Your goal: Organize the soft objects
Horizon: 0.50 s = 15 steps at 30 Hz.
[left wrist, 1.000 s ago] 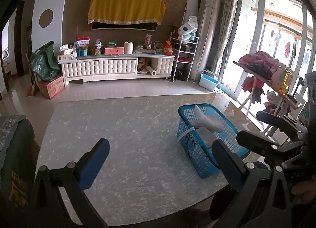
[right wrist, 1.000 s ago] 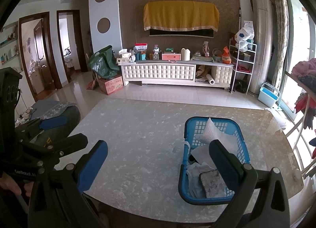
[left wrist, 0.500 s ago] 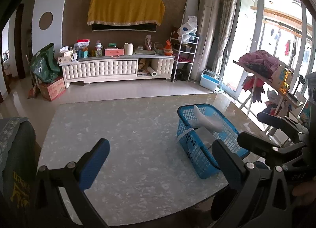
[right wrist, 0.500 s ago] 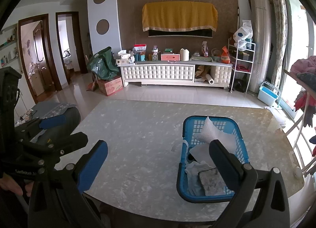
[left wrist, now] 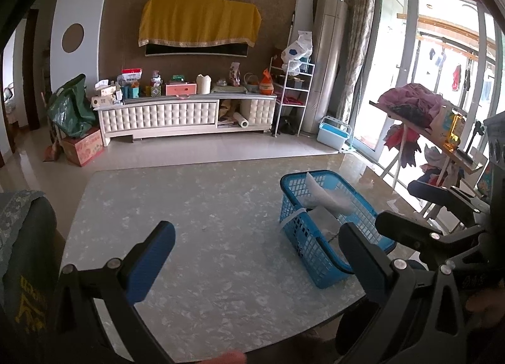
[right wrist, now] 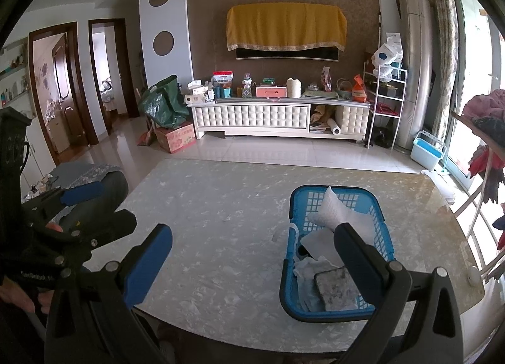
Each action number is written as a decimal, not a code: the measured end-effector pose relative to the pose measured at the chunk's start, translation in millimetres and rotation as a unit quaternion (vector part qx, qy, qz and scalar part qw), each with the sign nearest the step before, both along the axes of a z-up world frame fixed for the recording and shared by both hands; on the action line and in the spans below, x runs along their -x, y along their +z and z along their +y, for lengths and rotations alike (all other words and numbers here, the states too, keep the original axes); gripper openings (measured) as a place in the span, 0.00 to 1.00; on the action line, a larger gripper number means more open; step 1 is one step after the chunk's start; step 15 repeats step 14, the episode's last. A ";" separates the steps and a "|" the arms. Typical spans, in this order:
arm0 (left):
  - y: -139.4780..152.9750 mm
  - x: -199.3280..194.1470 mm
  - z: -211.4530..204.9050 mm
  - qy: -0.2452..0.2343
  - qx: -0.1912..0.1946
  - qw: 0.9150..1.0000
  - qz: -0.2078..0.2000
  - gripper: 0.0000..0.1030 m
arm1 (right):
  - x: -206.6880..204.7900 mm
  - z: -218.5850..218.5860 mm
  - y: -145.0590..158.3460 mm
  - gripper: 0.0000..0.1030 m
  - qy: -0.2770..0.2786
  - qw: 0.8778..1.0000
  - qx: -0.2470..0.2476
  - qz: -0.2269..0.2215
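Note:
A blue plastic basket (right wrist: pixel 293 294) stands on the right side of the marble table (right wrist: pixel 221 237); it also shows in the left wrist view (left wrist: pixel 303 237). It holds white foam wrap (right wrist: pixel 334 214), white cloths (right wrist: pixel 312 267) and a grey sponge pad (right wrist: pixel 336 286). My right gripper (right wrist: pixel 252 256) is open and empty, held above the table's near edge, its right finger over the basket. My left gripper (left wrist: pixel 255 256) is open and empty, left of the basket. Each gripper shows at the edge of the other's view.
A chair back with a grey cover (left wrist: pixel 25 247) stands at the table's left side. A clothes rack with garments (left wrist: pixel 419 111) stands to the right by the glass doors. A white TV cabinet (right wrist: pixel 277 118) lines the far wall.
Both grippers have stayed open and empty. The views have shifted only slightly; the basket and its contents have not moved.

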<state>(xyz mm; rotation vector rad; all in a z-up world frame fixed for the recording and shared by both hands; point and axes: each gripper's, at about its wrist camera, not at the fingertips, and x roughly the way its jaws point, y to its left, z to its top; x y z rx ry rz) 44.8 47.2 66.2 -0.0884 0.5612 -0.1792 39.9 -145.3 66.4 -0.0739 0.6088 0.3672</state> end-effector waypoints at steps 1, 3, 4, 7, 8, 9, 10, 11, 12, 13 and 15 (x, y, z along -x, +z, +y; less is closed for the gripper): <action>-0.1 -0.5 -0.8 -0.001 0.001 1.000 0.000 1.00 | 0.4 -0.4 -0.1 1.00 0.000 1.000 0.000 0.000; 0.3 -0.9 -1.3 -0.003 0.002 1.000 0.001 1.00 | 0.4 -0.5 0.0 1.00 0.000 1.000 -0.001 0.000; 0.5 -0.7 -1.6 -0.003 0.002 1.000 0.001 1.00 | 0.9 -1.0 -0.3 1.00 0.000 1.000 -0.001 0.001; 0.3 -1.4 -2.0 -0.004 0.002 1.000 0.004 1.00 | 1.6 -0.8 -0.3 1.00 -0.001 1.000 -0.001 0.002; 0.2 -1.6 -2.0 -0.004 0.003 1.000 0.005 1.00 | 1.6 -0.7 -0.3 1.00 -0.001 1.000 -0.001 0.002; -0.1 -2.1 -2.3 -0.004 0.003 1.000 0.006 1.00 | 1.8 -0.8 -0.7 1.00 -0.001 1.000 -0.001 0.003; -0.6 -2.6 -2.2 -0.004 0.004 1.000 0.008 1.00 | 2.3 -0.7 -0.9 1.00 -0.001 1.000 -0.002 0.003; -0.7 -2.3 -2.2 -0.005 0.004 1.000 0.009 1.00 | 2.7 -0.4 -1.0 1.00 -0.001 1.000 -0.002 0.004; -0.8 -2.3 -2.3 -0.005 0.003 1.000 0.010 1.00 | 3.0 0.1 -1.1 1.00 -0.001 1.000 -0.002 0.005; -0.7 -2.1 -2.1 -0.004 0.003 1.000 0.009 1.00 | 3.1 -0.1 -1.2 1.00 -0.001 1.000 -0.002 0.006; -0.5 -2.2 -1.9 -0.004 0.003 1.000 0.008 1.00 | 2.9 -0.7 -1.2 1.00 -0.001 1.000 -0.003 0.006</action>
